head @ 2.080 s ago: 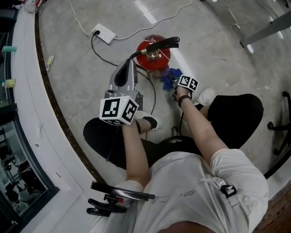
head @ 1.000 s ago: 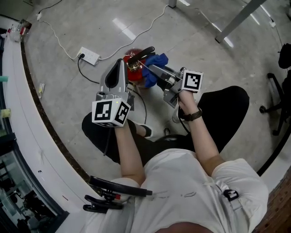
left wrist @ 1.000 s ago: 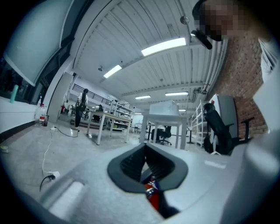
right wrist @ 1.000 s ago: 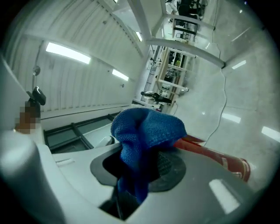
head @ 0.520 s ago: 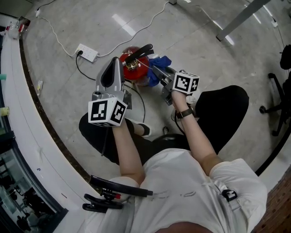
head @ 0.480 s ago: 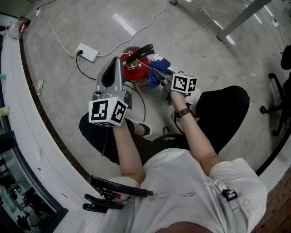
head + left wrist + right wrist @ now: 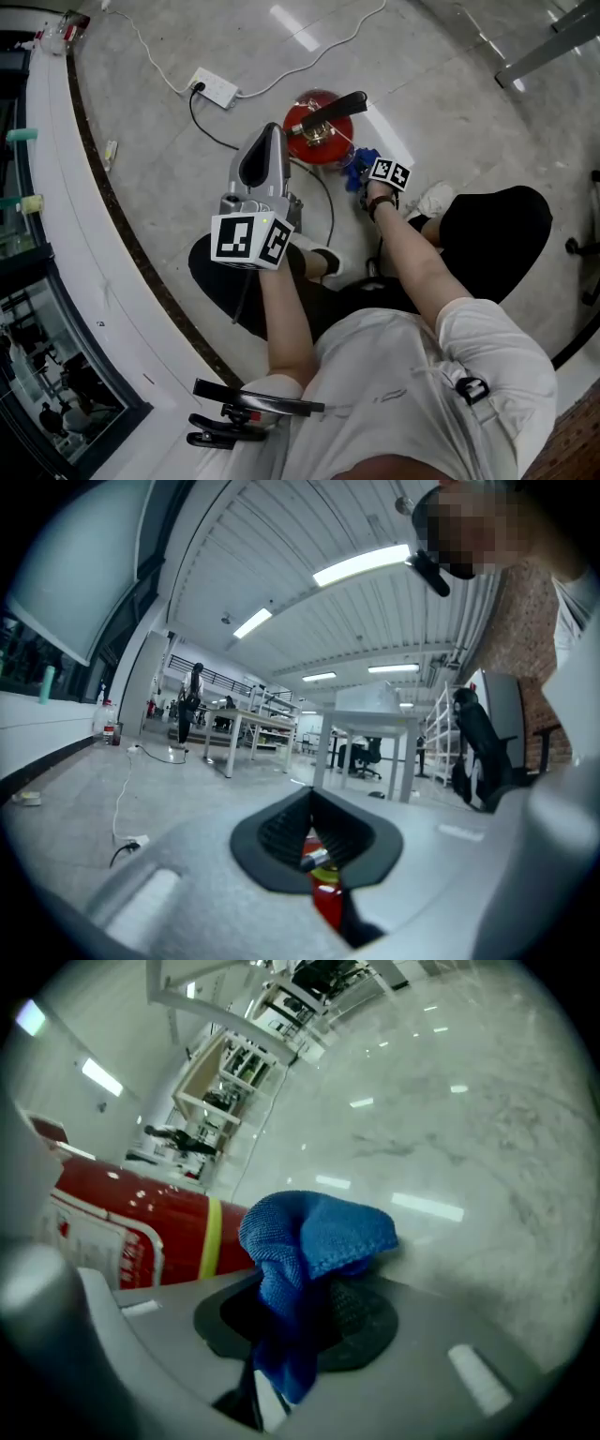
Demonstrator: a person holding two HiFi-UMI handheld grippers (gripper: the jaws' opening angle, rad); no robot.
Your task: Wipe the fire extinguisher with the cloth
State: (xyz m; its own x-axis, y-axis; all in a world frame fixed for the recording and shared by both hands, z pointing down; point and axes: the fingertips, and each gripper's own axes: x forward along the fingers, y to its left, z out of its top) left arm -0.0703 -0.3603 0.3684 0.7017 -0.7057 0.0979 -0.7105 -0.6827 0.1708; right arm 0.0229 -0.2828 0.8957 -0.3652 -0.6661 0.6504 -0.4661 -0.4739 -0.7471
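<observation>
Fire extinguisher [image 7: 317, 131] upright on floor, just ahead of right hand-held gripper [image 7: 363, 178] clamped on blue cloth [image 7: 314, 1232]; left hand-held gripper [image 7: 270, 139] closed, empty; power strip [image 7: 214, 88] beyond.

- Bright, even indoor light fills the head view, and white streaks of glare lie on the glossy floor [image 7: 450, 103].
- Long ceiling lights [image 7: 361, 564] glow overhead in the left gripper view, where the near jaws sit soft and out of focus.
- Both gripper views bend hard at the rim, with dark rounded corners.
- In the right gripper view, highlights gleam on the red fire extinguisher [image 7: 122, 1222]. The blue cloth [image 7: 319, 1232] is sharp, and the foreground nearest the lens is blurred.
</observation>
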